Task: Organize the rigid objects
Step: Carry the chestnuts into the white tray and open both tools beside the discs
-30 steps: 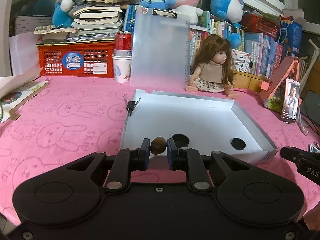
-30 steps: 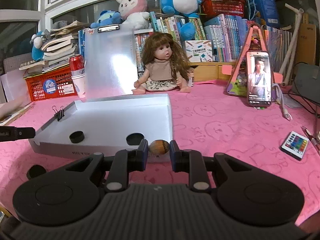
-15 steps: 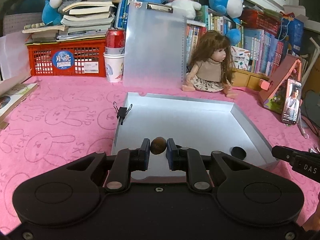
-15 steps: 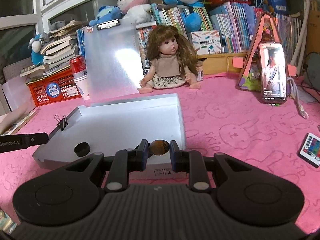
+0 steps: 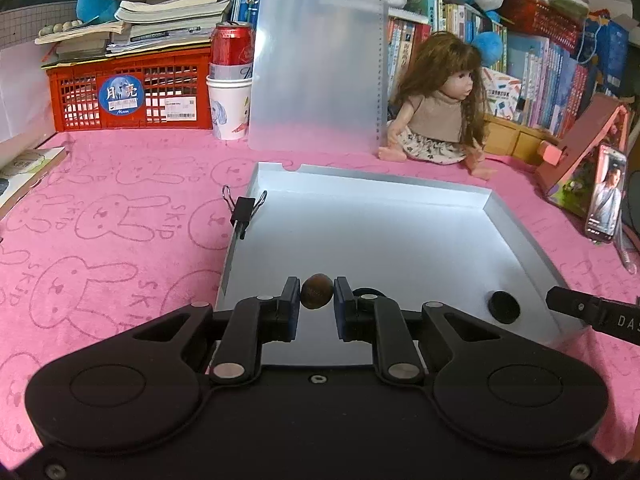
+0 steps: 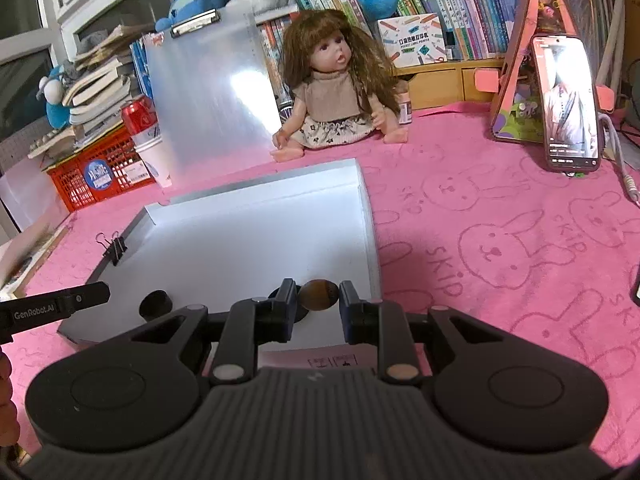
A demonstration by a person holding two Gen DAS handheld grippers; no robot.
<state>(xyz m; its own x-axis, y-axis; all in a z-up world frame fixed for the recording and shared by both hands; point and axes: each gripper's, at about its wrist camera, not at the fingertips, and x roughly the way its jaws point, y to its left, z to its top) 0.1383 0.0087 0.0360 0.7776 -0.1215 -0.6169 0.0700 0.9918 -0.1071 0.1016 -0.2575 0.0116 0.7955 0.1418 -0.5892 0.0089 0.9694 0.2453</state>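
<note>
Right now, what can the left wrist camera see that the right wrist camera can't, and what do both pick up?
Only the left wrist view shows the left tool pinching its own brown nut, plus the open book at the far left edge.

Only the right wrist view shows the right tool pinching a second brown nut, and the small bottle beside the doll.

Both show the white tray with black caps inside, the binder clip on its wall, the doll, clipboard, red can and phone.
</note>
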